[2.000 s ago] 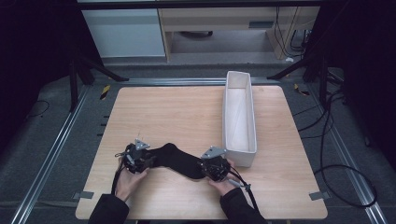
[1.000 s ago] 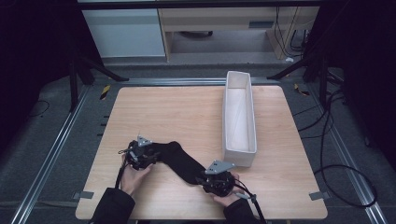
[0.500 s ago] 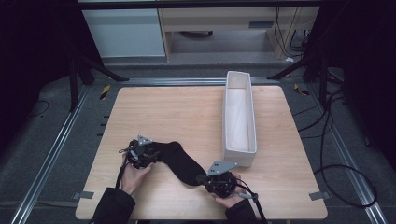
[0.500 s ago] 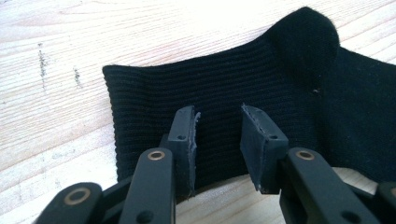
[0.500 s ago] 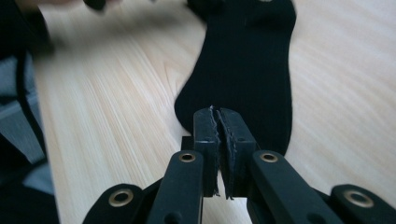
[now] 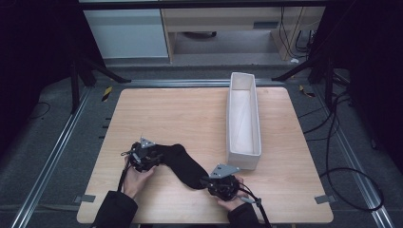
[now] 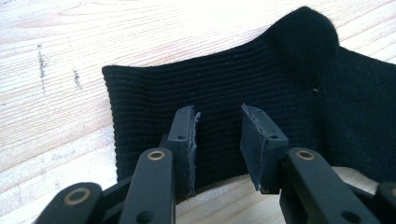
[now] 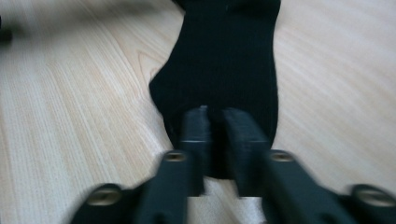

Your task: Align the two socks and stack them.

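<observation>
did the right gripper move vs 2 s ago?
Yes. The right gripper has shifted toward the table's near edge, away from the white bin, dragging the black sock's end; its jaws just closed on it.

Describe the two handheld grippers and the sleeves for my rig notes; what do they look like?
Both grippers, left gripper and right gripper, are black, each topped by a grey three-cornered plate and trailing a black cable. Close up, the jaws are flat black blocks on linked bars with brass-coloured pivots. The person wears dark sleeves.
</observation>
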`<state>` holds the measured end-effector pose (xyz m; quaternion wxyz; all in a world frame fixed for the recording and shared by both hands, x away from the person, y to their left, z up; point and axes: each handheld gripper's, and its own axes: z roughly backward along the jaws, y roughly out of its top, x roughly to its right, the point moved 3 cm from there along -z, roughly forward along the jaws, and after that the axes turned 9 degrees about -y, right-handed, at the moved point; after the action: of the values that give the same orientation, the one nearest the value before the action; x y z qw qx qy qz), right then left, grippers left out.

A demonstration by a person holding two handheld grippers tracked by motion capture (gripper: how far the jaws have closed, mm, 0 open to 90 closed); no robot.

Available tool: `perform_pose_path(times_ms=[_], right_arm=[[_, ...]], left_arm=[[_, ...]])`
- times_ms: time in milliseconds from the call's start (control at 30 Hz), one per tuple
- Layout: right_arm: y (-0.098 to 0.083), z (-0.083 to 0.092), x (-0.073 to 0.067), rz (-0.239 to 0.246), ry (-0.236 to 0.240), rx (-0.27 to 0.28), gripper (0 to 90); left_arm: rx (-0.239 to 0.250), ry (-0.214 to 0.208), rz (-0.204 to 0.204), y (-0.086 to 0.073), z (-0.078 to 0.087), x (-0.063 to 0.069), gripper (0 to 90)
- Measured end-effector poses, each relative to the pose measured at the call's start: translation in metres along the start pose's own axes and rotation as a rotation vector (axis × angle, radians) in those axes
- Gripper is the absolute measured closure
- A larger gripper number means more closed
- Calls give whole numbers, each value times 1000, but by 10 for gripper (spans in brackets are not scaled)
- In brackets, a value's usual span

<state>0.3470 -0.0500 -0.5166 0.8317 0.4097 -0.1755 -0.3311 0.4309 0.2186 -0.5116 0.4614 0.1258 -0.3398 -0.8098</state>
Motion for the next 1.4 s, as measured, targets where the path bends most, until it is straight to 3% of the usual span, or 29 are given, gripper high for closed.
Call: perform_pose_path(times_ms=[33,267,367,433,533,633,733,767,933,1067,1167,1233,1300,1400], right_arm=[[3,2,3,-28,12,4,882],[18,22,6,-19,39,36,881],[17,25,5,-13,61,12,880],[10,18,3,-2,72,-41,867],[2,7,-1,25,46,-80,768],[6,11,1,-7,54,-27,736],[19,17,4,-59,51,65,718],[21,16,4,-64,52,65,718],[12,-10,3,-17,-17,-50,721],[5,-20,11,3,-128,-61,722],[6,-20,14,0,-152,-63,722],[10,-16,12,-14,-133,-28,722],[16,-14,5,-25,-71,4,716],[17,-22,-4,18,-59,-25,715]], left_arm=[[0,0,1,0,0,0,650],[2,1,2,0,0,0,650],[-2,1,2,0,0,0,651],[-2,0,2,0,0,0,650],[1,-1,4,0,0,0,650],[1,0,2,0,0,0,650],[-1,0,2,0,0,0,650],[-1,1,2,0,0,0,650],[2,-2,3,0,-1,0,650],[3,-5,2,0,-1,0,649],[4,-6,2,0,-1,-1,649],[4,-5,3,0,-1,-1,649],[6,-5,4,0,-1,0,648],[7,-7,5,0,-1,-1,646]])
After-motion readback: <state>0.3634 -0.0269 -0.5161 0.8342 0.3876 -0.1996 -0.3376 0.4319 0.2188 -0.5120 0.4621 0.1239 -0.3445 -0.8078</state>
